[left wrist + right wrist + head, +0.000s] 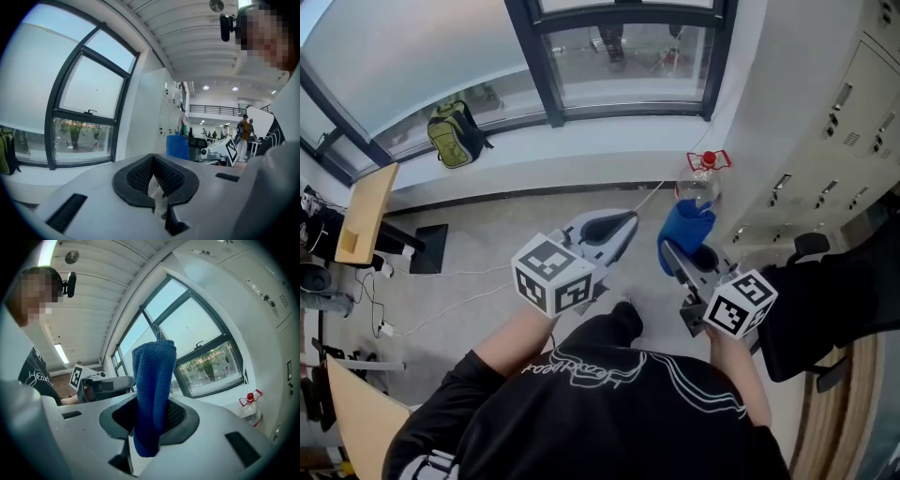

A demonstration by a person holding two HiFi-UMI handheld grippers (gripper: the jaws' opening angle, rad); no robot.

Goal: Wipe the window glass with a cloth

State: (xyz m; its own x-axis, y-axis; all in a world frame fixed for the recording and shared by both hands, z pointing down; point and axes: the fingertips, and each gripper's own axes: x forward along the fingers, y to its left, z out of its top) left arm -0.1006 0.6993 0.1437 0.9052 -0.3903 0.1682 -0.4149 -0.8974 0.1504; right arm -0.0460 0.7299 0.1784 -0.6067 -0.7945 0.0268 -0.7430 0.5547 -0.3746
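Since the cloth [152,390] is what has to meet the glass, what matters is how it lies from my right gripper [154,413]. That gripper is clamped on the blue cloth low down. The rest of the cloth stands up past the tips as a folded strip, its long axis running on along the jaws. Its free end points toward the window glass [197,329], which lies ahead and above, well apart from the cloth.

From the head view, my right gripper [675,255] and the cloth [684,232] sit to the right of the dark upright of the window frame [546,70]. The pane [623,52] beyond them is, I judge, the nearer target. A red-capped bottle [705,173] stands at the sill between the cloth and that pane, so my reach should pass above it.

My left gripper [623,223] is closed on nothing. It is just beside the right one and no closer to the glass, so I think the wipe falls to the right arm, going forward and up.
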